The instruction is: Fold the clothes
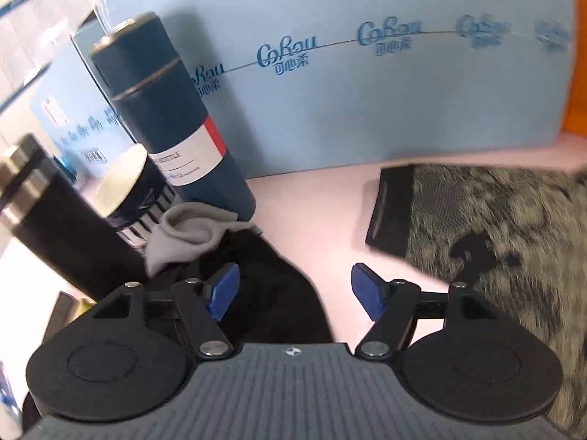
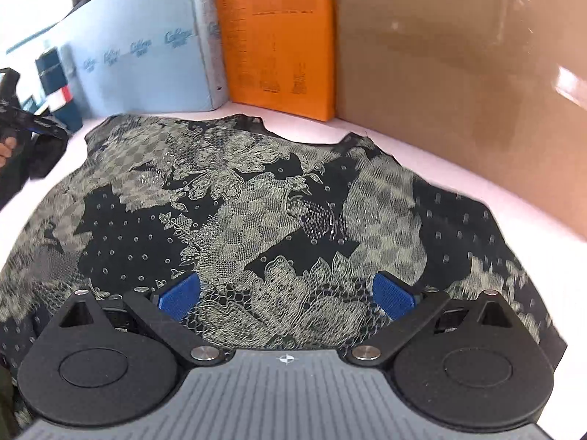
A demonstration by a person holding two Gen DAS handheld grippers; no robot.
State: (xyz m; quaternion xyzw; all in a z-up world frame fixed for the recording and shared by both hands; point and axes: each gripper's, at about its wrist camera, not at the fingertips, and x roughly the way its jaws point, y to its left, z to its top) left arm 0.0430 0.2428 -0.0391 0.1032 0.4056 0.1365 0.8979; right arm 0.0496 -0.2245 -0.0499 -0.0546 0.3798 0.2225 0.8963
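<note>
My left gripper stands wide open with nothing between its blue pads, hanging over the pale table beside a black cloth and a crumpled grey sock. My right gripper is just as wide and grips nothing, poised above the lace-print garment, which lies spread flat on the table. Beyond the sock stand a dark blue bottle box, closed, and a black flask, its lid on. A light blue carton, an orange box and a brown cardboard box stand behind; I cannot tell what they contain.
</note>
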